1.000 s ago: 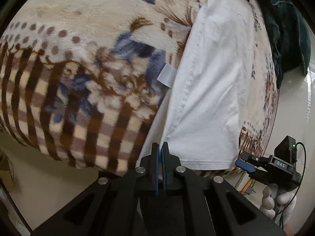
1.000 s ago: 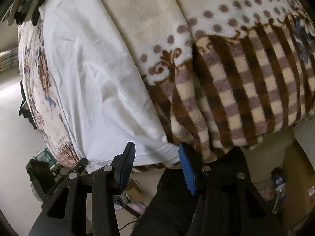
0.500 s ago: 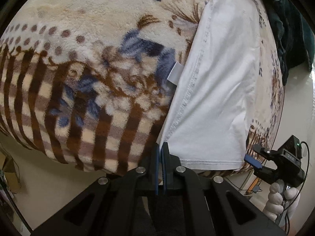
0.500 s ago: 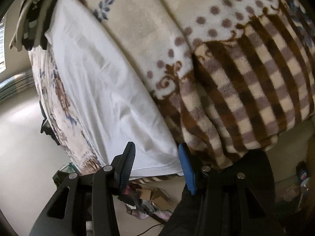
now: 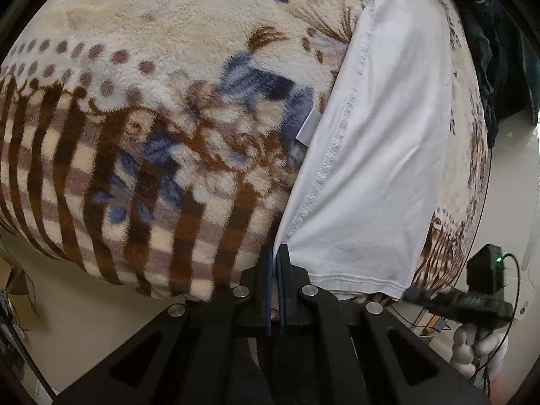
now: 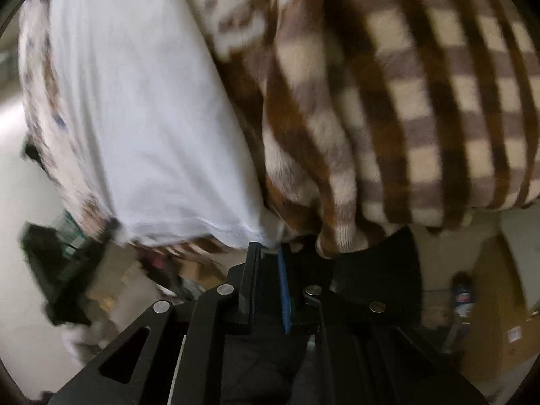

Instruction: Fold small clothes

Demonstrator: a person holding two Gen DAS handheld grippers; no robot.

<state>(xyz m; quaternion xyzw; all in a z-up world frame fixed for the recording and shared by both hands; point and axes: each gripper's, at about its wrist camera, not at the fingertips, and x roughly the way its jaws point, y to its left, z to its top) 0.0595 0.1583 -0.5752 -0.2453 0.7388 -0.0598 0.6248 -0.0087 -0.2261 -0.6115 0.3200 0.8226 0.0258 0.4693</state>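
A white garment [image 5: 381, 155] lies flat on a fleece blanket [image 5: 152, 118], its near hem hanging at the bed's edge. My left gripper [image 5: 276, 253] is shut on the garment's near left corner. In the blurred right wrist view, the jaws of my right gripper [image 6: 268, 253] are closing, with the near right corner of the garment [image 6: 141, 118] between them and a narrow gap still showing. The left wrist view shows the right gripper [image 5: 415, 295] at that corner, held by a white-gloved hand [image 5: 472, 351].
A small white label [image 5: 308, 128] sticks out from the garment's left seam. Dark teal clothes [image 5: 499, 50] are piled at the far right of the bed. Beyond the blanket's edge [image 6: 405, 101] there is pale floor with a cardboard box [image 6: 499, 303] and a bottle [image 6: 462, 293].
My right gripper has moved in and down onto the garment's near right corner, and its jaws have narrowed from wide open to a small gap. The left gripper has kept its grip.
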